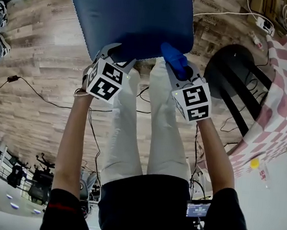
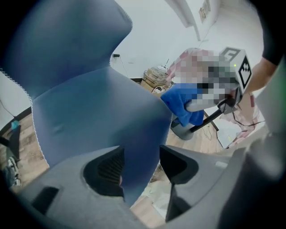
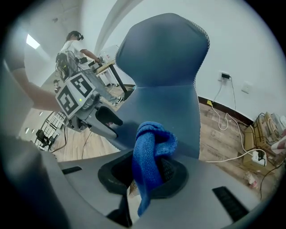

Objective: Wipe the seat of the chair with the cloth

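Note:
The blue chair seat [image 1: 137, 20] fills the top of the head view, and its backrest [image 3: 165, 49] rises in the right gripper view. My left gripper [image 2: 138, 156] stands open with the seat's front edge [image 2: 134, 147] between its jaws; a gap shows at the right pad. In the head view the left gripper [image 1: 117, 58] sits at the seat's near edge. My right gripper [image 3: 149, 167] is shut on a bunched blue cloth [image 3: 152, 147]. The right gripper [image 1: 180, 70] holds that cloth [image 1: 173, 56] against the seat's front right corner.
Wooden floor lies below with cables [image 1: 34, 91] and a power strip [image 1: 265, 25]. A round black base [image 1: 237, 80] and a pink-checked cloth [image 1: 286, 100] stand at the right. My own legs [image 1: 147, 132] are under the grippers. A person [image 3: 73, 42] works at a far desk.

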`<action>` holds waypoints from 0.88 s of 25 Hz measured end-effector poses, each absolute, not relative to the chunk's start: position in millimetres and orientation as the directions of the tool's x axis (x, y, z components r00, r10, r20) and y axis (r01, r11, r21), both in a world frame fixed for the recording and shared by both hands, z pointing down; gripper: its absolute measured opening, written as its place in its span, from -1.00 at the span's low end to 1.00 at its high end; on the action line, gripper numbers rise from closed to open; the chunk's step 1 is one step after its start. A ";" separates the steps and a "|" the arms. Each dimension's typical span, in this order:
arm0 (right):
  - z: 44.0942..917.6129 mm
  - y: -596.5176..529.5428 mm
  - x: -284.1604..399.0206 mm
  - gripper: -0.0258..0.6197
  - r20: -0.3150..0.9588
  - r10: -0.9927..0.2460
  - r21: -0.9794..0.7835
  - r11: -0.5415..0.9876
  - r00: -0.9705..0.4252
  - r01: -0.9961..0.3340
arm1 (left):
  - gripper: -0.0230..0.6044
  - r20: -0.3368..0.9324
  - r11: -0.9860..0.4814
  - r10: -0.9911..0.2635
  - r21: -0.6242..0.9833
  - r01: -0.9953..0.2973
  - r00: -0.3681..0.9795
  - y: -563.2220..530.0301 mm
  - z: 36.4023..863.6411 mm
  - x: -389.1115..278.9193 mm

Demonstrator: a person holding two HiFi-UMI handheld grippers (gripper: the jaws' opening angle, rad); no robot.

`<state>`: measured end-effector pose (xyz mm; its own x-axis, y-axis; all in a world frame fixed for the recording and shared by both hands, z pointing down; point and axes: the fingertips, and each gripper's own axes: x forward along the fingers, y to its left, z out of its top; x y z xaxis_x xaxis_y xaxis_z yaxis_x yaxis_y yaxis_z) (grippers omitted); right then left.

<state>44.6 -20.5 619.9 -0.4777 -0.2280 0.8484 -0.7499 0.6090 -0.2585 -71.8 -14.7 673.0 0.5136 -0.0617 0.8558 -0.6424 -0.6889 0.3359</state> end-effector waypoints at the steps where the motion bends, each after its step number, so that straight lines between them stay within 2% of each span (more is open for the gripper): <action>1: 623.3 -17.8 44.0 -0.75 0.851 -0.222 -0.259 0.611 -0.476 -0.748 | -0.12 0.859 -0.686 -0.071 0.327 -0.650 0.507 -16.9 676.2 -73.3; 4: 629.7 -11.2 43.1 -0.75 0.854 -0.205 -0.268 0.615 -0.478 -0.742 | 0.06 0.867 -0.684 -0.121 0.281 -0.674 0.484 -28.3 683.1 -78.5; 7: 633.3 -8.4 43.1 -0.75 0.854 -0.196 -0.273 0.620 -0.482 -0.736 | 0.14 0.871 -0.684 -0.146 0.254 -0.684 0.469 -39.4 688.3 -83.9; 11: 636.7 -10.0 41.5 -0.75 0.854 -0.192 -0.275 0.620 -0.483 -0.734 | 0.14 0.882 -0.707 -0.122 0.244 -0.663 0.455 -43.8 692.0 -86.8; 17: 640.6 -11.5 40.2 -0.75 0.854 -0.189 -0.276 0.624 -0.485 -0.731 | 0.16 0.870 -0.715 -0.210 0.174 -0.677 0.446 -57.5 683.4 -86.8; 22: 638.0 -15.1 37.4 -0.75 0.852 -0.193 -0.273 0.629 -0.486 -0.728 | 0.18 0.881 -0.700 -0.179 0.198 -0.686 0.437 -64.5 693.7 -89.0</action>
<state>37.4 -15.1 638.0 -0.4859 -0.1927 0.8525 -0.7280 0.6289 -0.2728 -89.0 -64.5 693.7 0.4373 -0.1791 0.8813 -0.6862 -0.6999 0.1983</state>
